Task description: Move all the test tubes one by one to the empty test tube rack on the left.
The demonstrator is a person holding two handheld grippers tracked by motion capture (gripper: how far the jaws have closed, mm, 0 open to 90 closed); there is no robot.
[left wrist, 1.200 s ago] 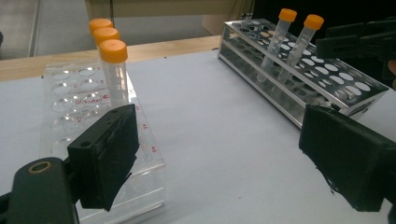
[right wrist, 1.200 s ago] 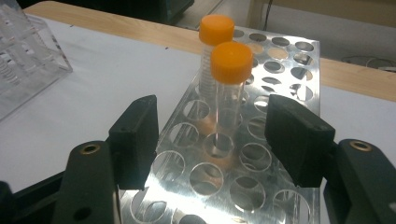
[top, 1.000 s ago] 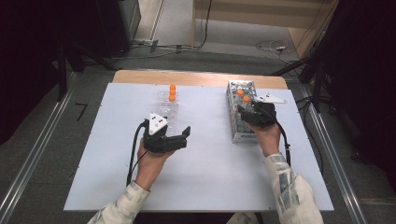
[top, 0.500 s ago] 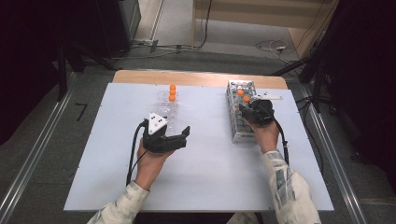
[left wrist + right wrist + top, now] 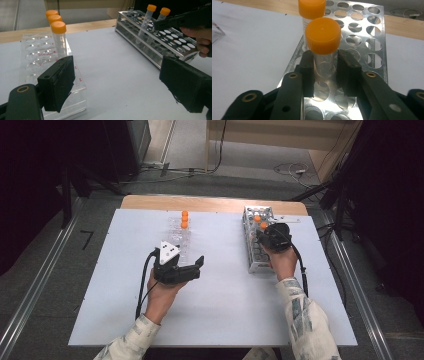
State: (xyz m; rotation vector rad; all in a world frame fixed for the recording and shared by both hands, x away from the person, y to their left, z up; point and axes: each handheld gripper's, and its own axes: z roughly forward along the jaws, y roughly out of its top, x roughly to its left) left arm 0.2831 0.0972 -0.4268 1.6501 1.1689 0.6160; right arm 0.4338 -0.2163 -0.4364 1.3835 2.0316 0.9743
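The orange-capped tube, clamped by the right tool, stands in a metal rack on the white table.

A lab bench: orange-capped tubes in a metal rack (another rack is clear plastic)

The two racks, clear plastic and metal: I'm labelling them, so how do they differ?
The clear plastic rack is see-through and holds three orange-capped tubes; the metal rack is shiny, perforated steel and holds two. The left tongs stand open beside the plastic rack; the right tongs have just been closing around a tube in the metal one. Both sit on the white table.
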